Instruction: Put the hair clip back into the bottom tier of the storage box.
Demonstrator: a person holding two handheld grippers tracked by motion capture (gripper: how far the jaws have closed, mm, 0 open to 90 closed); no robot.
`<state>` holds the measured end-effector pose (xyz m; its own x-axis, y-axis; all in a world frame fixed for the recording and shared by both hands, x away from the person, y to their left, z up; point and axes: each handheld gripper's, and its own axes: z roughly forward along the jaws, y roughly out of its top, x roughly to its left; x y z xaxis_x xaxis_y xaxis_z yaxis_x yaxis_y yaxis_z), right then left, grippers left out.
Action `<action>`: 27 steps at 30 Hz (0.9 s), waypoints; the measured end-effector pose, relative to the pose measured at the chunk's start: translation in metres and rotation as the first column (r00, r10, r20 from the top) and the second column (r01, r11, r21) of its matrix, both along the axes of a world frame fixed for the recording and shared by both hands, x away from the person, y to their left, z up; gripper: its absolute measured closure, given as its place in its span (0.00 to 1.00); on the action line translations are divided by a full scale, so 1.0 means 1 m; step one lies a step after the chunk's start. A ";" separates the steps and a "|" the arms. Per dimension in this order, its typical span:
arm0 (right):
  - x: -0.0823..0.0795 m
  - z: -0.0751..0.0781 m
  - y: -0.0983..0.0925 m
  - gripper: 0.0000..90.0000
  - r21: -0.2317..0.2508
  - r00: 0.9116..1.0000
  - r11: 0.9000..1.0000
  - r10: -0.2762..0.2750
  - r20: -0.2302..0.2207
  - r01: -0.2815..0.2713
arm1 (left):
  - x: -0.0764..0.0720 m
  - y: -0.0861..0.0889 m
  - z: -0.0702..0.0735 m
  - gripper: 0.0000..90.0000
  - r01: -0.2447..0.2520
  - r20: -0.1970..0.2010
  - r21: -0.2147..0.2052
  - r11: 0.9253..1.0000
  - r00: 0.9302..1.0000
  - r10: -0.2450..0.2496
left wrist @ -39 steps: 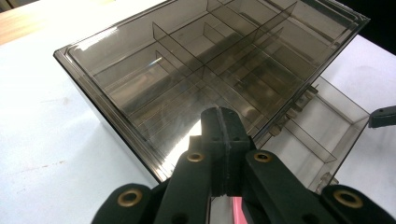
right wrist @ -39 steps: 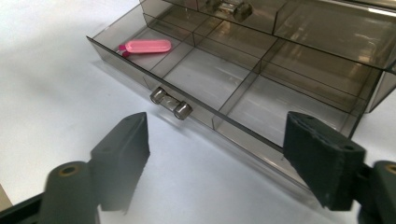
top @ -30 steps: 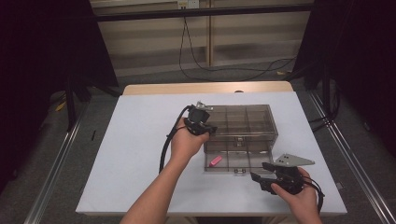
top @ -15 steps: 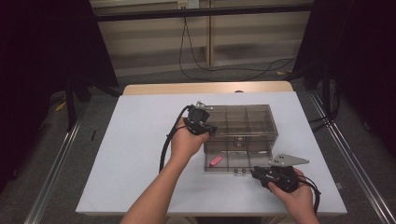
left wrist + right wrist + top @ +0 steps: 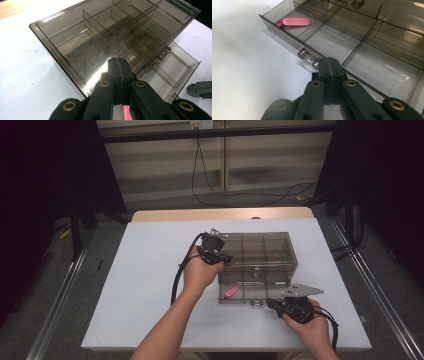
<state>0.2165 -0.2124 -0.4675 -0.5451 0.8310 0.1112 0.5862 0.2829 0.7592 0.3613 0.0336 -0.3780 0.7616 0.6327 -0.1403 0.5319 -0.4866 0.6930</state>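
Observation:
A smoky clear compartment box (image 5: 255, 251) lies open on the white table (image 5: 150, 285). Its divided rear half (image 5: 112, 32) is raised on the hinges. The shallow front half (image 5: 372, 65) lies flat with a pink capsule-shaped piece (image 5: 231, 292) (image 5: 295, 21) in its left corner cell. My left gripper (image 5: 226, 257) (image 5: 117, 61) is shut, its tip against the raised half's left end. My right gripper (image 5: 270, 303) (image 5: 329, 61) has just been closing and is now shut with nothing seen between the jaws. Its tip sits over the front wall, beside a clear latch (image 5: 308, 57).
The table's front edge (image 5: 225, 349) runs just below the right hand. A wooden strip (image 5: 220, 215) borders the table's far side, with cables (image 5: 240, 195) on the floor beyond. Metal rails (image 5: 55, 295) run along both sides.
The right gripper's jaws have come together at the front wall, and the hand has shifted slightly. The left hand and the box have stayed put.

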 end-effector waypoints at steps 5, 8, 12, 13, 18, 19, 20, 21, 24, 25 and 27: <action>0.002 -0.002 0.003 1.00 -0.012 1.000 1.000 0.013 -0.005 -0.013 | -0.001 -0.001 -0.001 1.00 -0.009 0.006 -0.009 1.000 1.000 0.009; 0.003 -0.004 0.005 1.00 -0.016 1.000 1.000 0.020 -0.007 -0.020 | -0.001 -0.001 0.000 1.00 -0.011 0.007 -0.002 1.000 1.000 0.011; 0.004 -0.004 0.006 1.00 -0.017 1.000 1.000 0.023 -0.005 -0.023 | -0.001 -0.001 0.000 1.00 -0.009 0.006 0.003 1.000 1.000 0.009; 0.004 -0.005 0.006 1.00 -0.015 1.000 1.000 0.026 -0.005 -0.026 | -0.001 -0.001 0.000 1.00 -0.012 0.005 -0.001 1.000 1.000 0.012; 0.004 -0.005 0.007 1.00 -0.014 1.000 1.000 0.025 -0.007 -0.026 | -0.001 0.000 0.000 1.00 -0.008 0.002 0.001 1.000 1.000 0.008; 0.005 -0.005 0.007 1.00 -0.014 1.000 1.000 0.026 -0.006 -0.026 | -0.001 0.000 0.000 1.00 -0.008 0.003 -0.004 1.000 1.000 0.008; 0.005 -0.005 0.008 1.00 -0.016 1.000 1.000 0.026 -0.006 -0.026 | -0.001 0.000 0.000 1.00 -0.009 0.005 -0.004 1.000 1.000 0.009; 0.005 -0.005 0.008 1.00 -0.016 1.000 0.999 0.031 -0.003 -0.031 | -0.001 0.000 0.000 1.00 -0.009 0.005 -0.004 1.000 1.000 0.009; 0.005 -0.006 0.010 1.00 -0.023 0.999 0.999 0.035 -0.004 -0.035 | -0.001 -0.001 0.000 1.00 -0.017 0.003 -0.005 1.000 1.000 0.017; 0.005 -0.006 0.011 1.00 -0.024 0.999 0.999 0.037 -0.004 -0.037 | -0.001 -0.001 0.000 1.00 -0.013 0.006 -0.007 1.000 1.000 0.013; 0.005 -0.006 0.011 1.00 -0.025 0.999 0.999 0.038 0.002 -0.038 | -0.001 -0.001 0.000 1.00 -0.013 0.005 -0.006 1.000 1.000 0.013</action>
<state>0.2220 -0.2014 -0.4736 -0.5763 0.8123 0.0895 0.5728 0.3234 0.7532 0.3604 0.0329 -0.3784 0.7543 0.6414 -0.1401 0.5342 -0.4757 0.6988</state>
